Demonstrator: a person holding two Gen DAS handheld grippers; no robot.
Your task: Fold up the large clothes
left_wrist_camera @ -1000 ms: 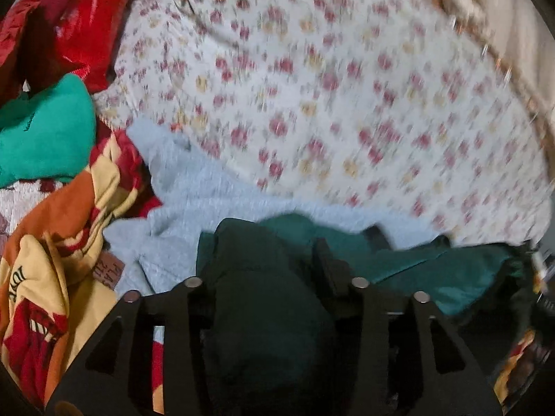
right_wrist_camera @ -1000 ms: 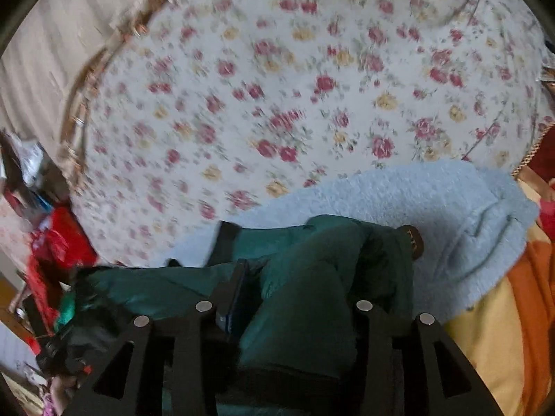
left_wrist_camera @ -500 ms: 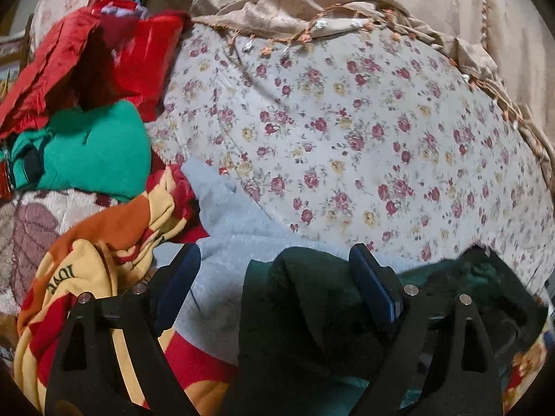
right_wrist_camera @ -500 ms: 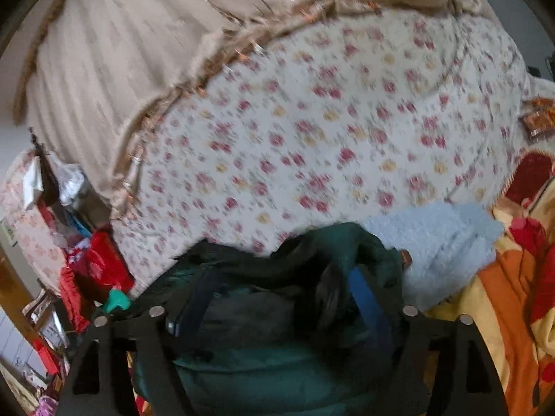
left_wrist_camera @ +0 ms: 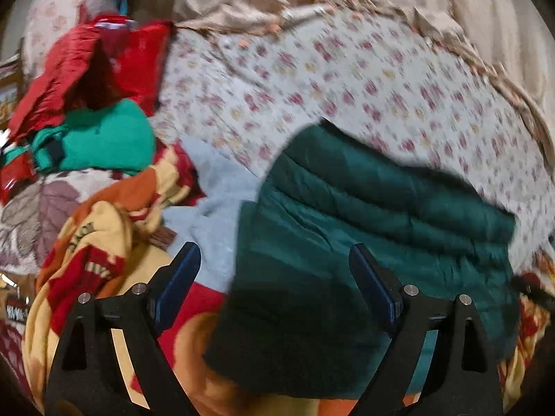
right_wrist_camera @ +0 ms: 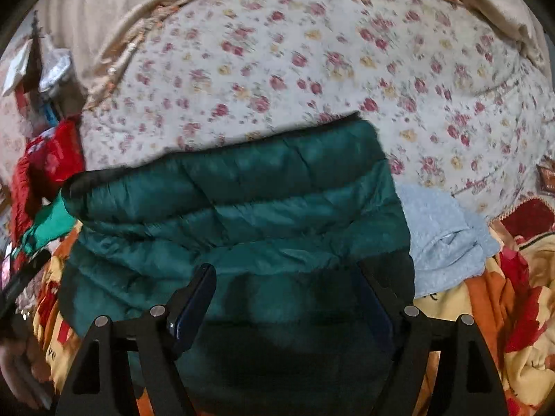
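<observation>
Both grippers, left [left_wrist_camera: 274, 270] & right [right_wrist_camera: 288, 294], fingers wide, holding nothing; jacket [right_wrist_camera: 236, 208] lies folded on bed [right_wrist_camera: 312, 55] — next: regrip, tidy fold

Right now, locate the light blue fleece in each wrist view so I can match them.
Left wrist: light blue fleece left of centre, left of the dark green puffer jacket.
Right wrist: the fleece at right, right of the jacket.
Shared landmark: floral bedspread behind both.
</observation>
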